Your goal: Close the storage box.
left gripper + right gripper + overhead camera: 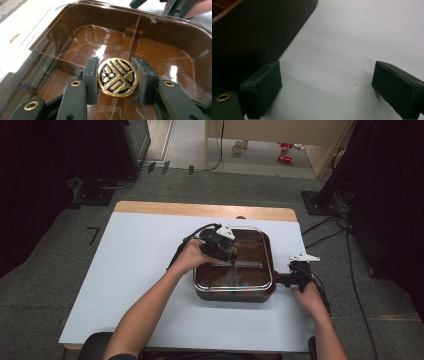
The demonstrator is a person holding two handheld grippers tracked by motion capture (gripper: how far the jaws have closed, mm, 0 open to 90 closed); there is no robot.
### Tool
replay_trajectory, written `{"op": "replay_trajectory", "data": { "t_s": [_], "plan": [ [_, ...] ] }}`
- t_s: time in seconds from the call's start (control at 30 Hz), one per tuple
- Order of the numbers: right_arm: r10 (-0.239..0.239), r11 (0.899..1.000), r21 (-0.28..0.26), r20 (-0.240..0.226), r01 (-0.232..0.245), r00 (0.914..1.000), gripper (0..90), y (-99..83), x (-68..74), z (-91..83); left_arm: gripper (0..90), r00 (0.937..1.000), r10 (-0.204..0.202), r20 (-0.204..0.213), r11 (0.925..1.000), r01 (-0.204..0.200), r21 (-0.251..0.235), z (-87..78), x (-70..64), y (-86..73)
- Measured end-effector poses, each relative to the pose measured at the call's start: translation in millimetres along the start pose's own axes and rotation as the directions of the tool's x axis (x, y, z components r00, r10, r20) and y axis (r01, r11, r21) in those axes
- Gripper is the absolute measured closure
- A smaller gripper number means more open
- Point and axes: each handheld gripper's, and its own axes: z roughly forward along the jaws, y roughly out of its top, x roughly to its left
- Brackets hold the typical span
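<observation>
The left gripper is clamped on a round gold-and-black token bearing an embossed emblem, no readable lettering, held just above the divided brown tray. The right gripper, jaws wide apart over bare white table, sits just beside the tray's dark outer wall.

Wooden table, bare wood showing only as a strip along the far edge. White sheet covers the rest of the top, out to the left, right and near edges. One item sits directly on the sheet: dark brown compartment tray with a clear rim, right of centre. Right gripper view: sheet plain, tray's dark outer wall at left.
</observation>
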Motion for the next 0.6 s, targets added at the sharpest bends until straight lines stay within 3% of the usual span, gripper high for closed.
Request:
{"op": "replay_trajectory", "data": {
  "t_s": [0.43,0.6],
  "plan": [
    [-0.002,1.0,0.001,0.0,0.002,1.0,8.4,0.0,-0.1,-0.1,59.8,0.9981,0.054,0.028,0.9983,-0.055,0.019,11.2,-6.5,8.3],
    [-0.002,1.0,0.001,0.0,0.002,1.0,8.4,-0.1,0.0,0.0,59.8,0.9983,0.031,0.049,0.999,-0.032,0.032,11.2,-6.3,6.7]
  ]
}}
